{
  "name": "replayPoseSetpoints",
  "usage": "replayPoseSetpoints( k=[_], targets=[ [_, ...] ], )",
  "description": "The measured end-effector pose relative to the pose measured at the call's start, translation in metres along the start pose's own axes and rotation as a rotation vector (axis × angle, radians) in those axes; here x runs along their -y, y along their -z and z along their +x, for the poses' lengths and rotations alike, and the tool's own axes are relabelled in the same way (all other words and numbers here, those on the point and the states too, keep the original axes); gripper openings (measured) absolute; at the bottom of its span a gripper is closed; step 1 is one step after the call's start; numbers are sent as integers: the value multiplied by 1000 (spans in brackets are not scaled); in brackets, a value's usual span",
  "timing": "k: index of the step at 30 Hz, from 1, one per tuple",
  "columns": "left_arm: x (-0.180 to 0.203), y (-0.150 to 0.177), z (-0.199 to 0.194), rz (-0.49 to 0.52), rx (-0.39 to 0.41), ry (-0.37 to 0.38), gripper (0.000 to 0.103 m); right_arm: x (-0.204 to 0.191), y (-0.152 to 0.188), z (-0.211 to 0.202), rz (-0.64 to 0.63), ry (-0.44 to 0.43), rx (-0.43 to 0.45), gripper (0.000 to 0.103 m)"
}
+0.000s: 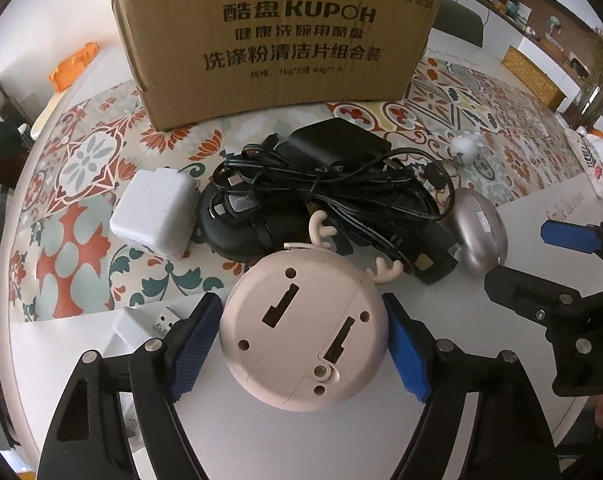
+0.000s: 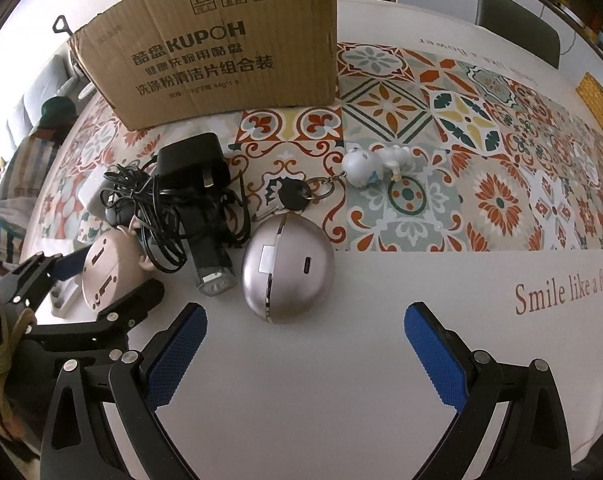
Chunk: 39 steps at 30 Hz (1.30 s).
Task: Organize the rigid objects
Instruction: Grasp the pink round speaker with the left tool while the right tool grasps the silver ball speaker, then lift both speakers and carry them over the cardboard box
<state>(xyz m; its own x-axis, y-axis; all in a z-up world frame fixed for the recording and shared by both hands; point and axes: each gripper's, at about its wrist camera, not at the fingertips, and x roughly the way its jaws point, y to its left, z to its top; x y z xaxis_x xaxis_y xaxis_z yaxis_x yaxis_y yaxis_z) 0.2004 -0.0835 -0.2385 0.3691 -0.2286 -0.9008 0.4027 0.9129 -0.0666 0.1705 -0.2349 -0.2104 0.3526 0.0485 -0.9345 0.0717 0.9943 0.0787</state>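
Pink plastic, antlers up: a round deer-shaped gadget lies face-down on the white table, between the left gripper pads, contact hard to judge. Tangled black cables hide a black device. Right gripper gapes empty near the silver dome.

Even, soft daylight in both views; no harsh glare. Brightest on the white tablecloth, close to washed out. Faint, diffuse shadows only, under the pink round gadget and beside the silver dome. Strong fisheye bending: straight edges of the cardboard box bowed, black vignette in all corners. Centre sharp, box print legible. Periphery soft and smeared, background shelves indistinct. Slight colour fringing toward the rim.
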Motion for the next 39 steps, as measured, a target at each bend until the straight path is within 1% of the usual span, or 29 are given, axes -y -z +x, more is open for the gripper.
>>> replayPoseSetpoints(
  k=[4,8,16,22,26,31,35,39],
  targets=[
    [2,-1,0,-3,10,-4,74,2,-3,2,-1,7,-1,100],
    [2,-1,0,-15,16,-11,74,3,-6,6,-10,7,-1,99],
    [2,1,0,-51,10,-38,74,2,-10,18,-40,21,-25,91],
    [0,3,-1,-86,7,-60,74,-2,-15,26,-74,29,-17,86],
    [0,4,-3,-101,5,-67,74,-5,-18,31,-90,32,-12,81],
    [0,4,-7,-117,10,-76,74,-7,-20,37,-103,25,-2,73],
    [1,4,-13,-119,23,-85,74,-11,-18,34,-128,11,14,56],
    [1,5,-19,-123,35,-85,74,-10,-14,31,-113,-14,1,56]
  ],
)
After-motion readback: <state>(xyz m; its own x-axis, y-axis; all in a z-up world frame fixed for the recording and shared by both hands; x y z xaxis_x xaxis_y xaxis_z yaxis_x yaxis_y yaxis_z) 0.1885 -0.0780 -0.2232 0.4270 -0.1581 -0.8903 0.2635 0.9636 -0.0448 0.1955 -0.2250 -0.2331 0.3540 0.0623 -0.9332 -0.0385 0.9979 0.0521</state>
